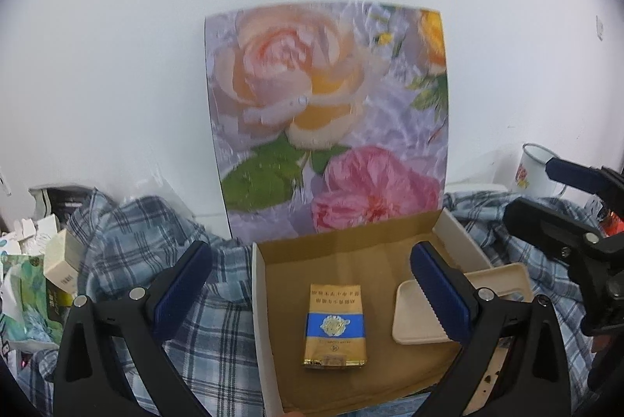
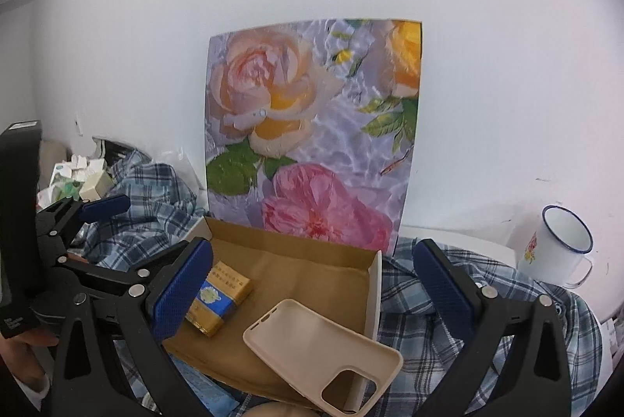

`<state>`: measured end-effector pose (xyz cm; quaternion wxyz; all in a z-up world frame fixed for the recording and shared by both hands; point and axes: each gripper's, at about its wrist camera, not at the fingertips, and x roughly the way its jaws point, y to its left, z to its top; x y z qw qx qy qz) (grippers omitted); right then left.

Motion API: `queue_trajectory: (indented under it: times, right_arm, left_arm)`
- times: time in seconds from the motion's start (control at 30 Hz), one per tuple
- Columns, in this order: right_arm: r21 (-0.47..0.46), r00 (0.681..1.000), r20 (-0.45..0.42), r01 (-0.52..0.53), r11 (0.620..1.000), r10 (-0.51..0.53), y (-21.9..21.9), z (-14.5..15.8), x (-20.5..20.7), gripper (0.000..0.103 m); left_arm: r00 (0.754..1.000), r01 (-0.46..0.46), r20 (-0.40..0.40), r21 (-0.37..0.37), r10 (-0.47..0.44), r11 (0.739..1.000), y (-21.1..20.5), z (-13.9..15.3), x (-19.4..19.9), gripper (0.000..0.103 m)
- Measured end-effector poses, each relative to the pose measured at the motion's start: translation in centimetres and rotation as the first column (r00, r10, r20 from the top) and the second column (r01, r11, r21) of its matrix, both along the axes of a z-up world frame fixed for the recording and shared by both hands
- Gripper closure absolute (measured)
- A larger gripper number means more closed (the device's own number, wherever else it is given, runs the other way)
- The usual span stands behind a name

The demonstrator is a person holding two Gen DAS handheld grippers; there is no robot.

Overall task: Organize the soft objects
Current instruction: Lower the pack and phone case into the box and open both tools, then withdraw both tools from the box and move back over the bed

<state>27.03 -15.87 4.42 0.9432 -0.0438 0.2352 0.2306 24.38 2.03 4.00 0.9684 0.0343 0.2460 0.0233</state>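
Where cardboard box (image 2: pixel 312 261) sits, checked cloth (image 2: pixel 448 300) rumples

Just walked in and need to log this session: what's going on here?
A person holds two grippers over a cardboard box sitting on a plaid shirt. The left gripper and right gripper are both open and empty. Inside the box lie a gold-and-blue packet and a beige phone case, which overhangs the box's edge.
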Motion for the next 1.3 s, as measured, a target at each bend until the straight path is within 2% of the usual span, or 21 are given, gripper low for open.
queue_trajectory:
  times: [0.4,0.63,0.8,0.97,1.3]
  right_arm:
    - [0.047,0.997,0.073,-0.019,0.999,0.016,-1.1,4.2,-2.6,0.001]
    - [0.067,0.99,0.134,-0.045,0.997,0.036,-1.6,7.3,-5.5,0.0]
    - [0.065,0.983,0.177,-0.062,0.996,0.05,-1.9,9.2,-7.8,0.0]
    - [0.058,0.973,0.22,-0.078,0.995,0.063,-2.5,10.5,-10.4,0.0]
    - [0.045,0.959,0.272,-0.095,0.995,0.079,-3.6,11.3,-15.4,0.0]
  left_arm:
    - [0.993,0.02,0.114,0.002,-0.02,1.0,-0.6,4.9,-3.6,0.0]
    - [0.984,0.024,0.177,0.027,-0.029,0.999,-1.1,8.1,-6.5,0.0]
    - [0.976,0.032,0.215,0.014,-0.034,0.999,-0.8,10.2,-9.4,0.0]
    - [0.971,0.063,0.235,-0.031,-0.054,0.998,-0.6,11.7,-12.5,0.0]
    - [0.965,0.074,0.252,0.021,-0.077,0.997,-2.3,12.4,-17.6,0.0]
